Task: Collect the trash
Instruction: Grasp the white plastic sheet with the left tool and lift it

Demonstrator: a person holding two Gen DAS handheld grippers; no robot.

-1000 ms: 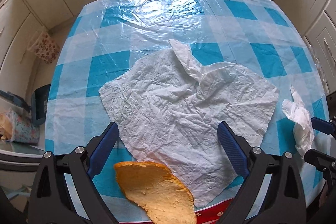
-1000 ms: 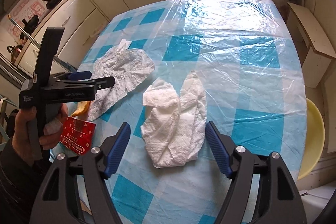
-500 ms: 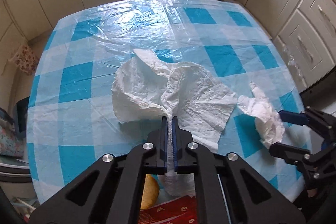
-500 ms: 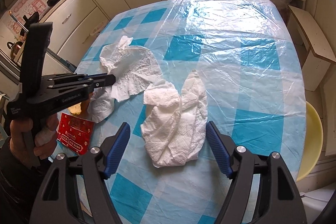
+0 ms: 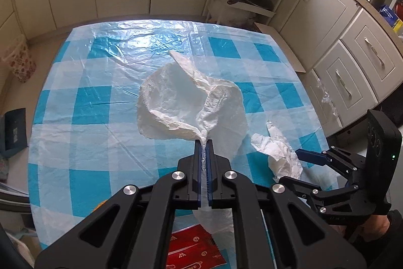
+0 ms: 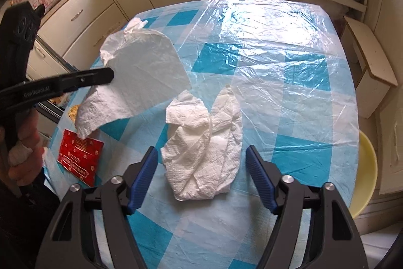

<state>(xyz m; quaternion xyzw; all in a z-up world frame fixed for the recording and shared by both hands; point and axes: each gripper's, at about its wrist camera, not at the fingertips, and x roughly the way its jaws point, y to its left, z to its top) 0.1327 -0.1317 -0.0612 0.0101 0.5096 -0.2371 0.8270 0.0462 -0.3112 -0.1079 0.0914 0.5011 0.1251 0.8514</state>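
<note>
At centre frame in the left wrist view, the left gripper (image 5: 203,143) is clamped on a white tissue sheet (image 5: 186,102), lifted clear of the checked tablecloth (image 5: 88,102). The right gripper (image 6: 201,163) (jaws wide apart) straddles a crumpled paper towel (image 6: 204,148) lying lower centre.

The left claw (image 5: 203,143), wide open a second ago with its fingers straddling the flat white tissue sheet (image 5: 186,102), is now pinched tight on that sheet's near edge. The sheet, which lay spread on the worktop (image 5: 83,143), now hangs bunched from the closed fingers, lifted clear of the checked cloth in the right wrist view (image 6: 141,82). The orange peel that sat just below the claw is now almost hidden under it, and the red wrapper (image 5: 194,251) shows more fully.
</note>
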